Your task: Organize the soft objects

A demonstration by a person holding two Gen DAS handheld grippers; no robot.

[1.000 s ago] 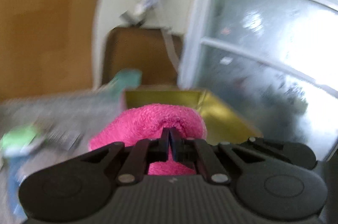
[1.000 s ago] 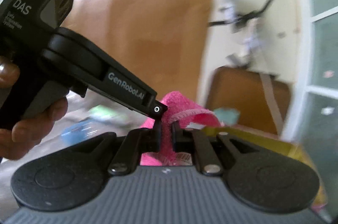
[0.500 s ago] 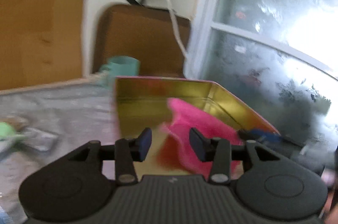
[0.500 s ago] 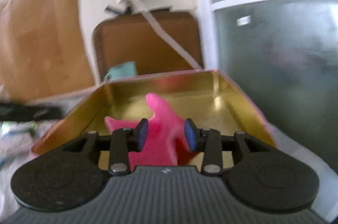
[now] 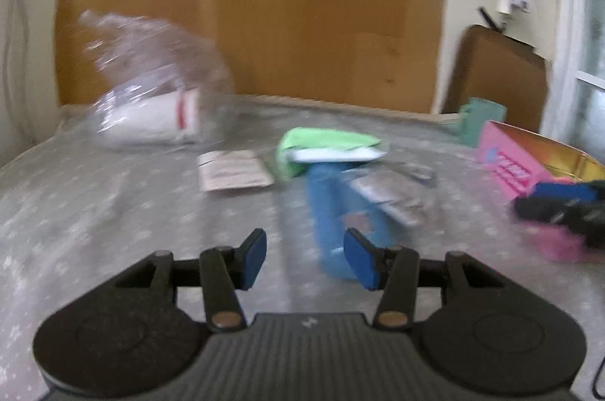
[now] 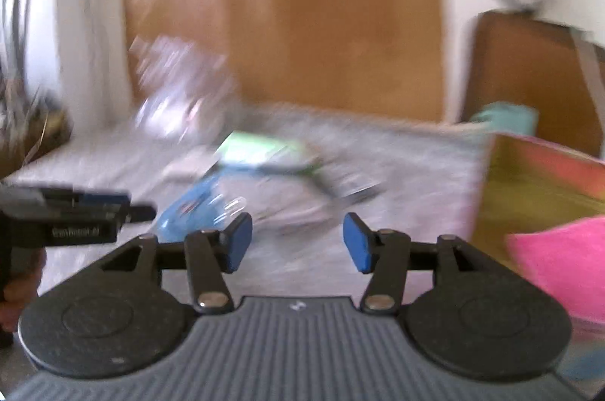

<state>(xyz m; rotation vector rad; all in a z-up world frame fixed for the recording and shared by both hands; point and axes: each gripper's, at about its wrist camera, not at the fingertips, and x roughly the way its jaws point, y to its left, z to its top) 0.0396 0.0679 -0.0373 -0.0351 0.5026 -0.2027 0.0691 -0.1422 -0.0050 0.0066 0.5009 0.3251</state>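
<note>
The pink towel (image 6: 563, 261) lies in the gold-lined pink box (image 6: 537, 174) at the right of the right wrist view; the box also shows at the far right of the left wrist view (image 5: 506, 155). My left gripper (image 5: 304, 257) is open and empty above the grey table, with a blue packet (image 5: 332, 212) just ahead of it. A green-and-white packet (image 5: 325, 146) lies beyond. My right gripper (image 6: 295, 242) is open and empty, left of the box. It shows as a dark shape at the right edge of the left wrist view (image 5: 559, 208).
A clear plastic bag with white contents (image 5: 151, 113) sits at the back left. A paper sachet (image 5: 230, 170) and silver sachets (image 5: 385, 189) lie mid-table. A teal cup (image 5: 480, 121) stands behind the box. A wooden board (image 5: 302, 4) backs the table.
Both grippers let go of the pink towel into the box, opened wide and swung left, away from the box toward the packets on the table.
</note>
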